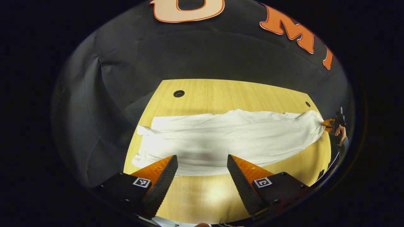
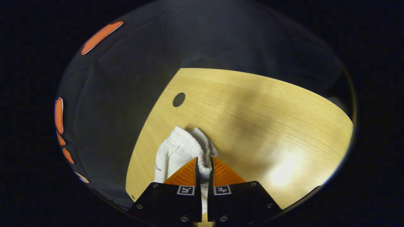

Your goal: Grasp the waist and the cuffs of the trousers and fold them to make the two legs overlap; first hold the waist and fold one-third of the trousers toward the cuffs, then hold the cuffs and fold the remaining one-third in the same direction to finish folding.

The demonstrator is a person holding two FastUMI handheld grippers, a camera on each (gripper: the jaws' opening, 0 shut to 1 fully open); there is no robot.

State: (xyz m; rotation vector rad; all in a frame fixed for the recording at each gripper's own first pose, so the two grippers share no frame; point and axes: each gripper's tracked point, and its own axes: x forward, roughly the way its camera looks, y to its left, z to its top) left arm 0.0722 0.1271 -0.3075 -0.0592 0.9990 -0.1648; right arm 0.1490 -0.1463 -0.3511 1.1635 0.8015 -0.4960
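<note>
Right gripper point(image 2: 203, 165) clenched on trousers' point(image 1: 227, 138) elastic waist point(image 2: 189, 143); left gripper point(image 1: 202, 165) released, hovering above the near cuffs. Lift waist evenly, keep legs stacked.

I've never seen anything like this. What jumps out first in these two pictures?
A long pair of white cloth trousers lies stretched across the pale wooden table, filling its middle. At one end, the right gripper pinches the gathered elastic waistband between both fingers. Nearer, the left gripper hangs wide open over the trousers' near edge.
</note>
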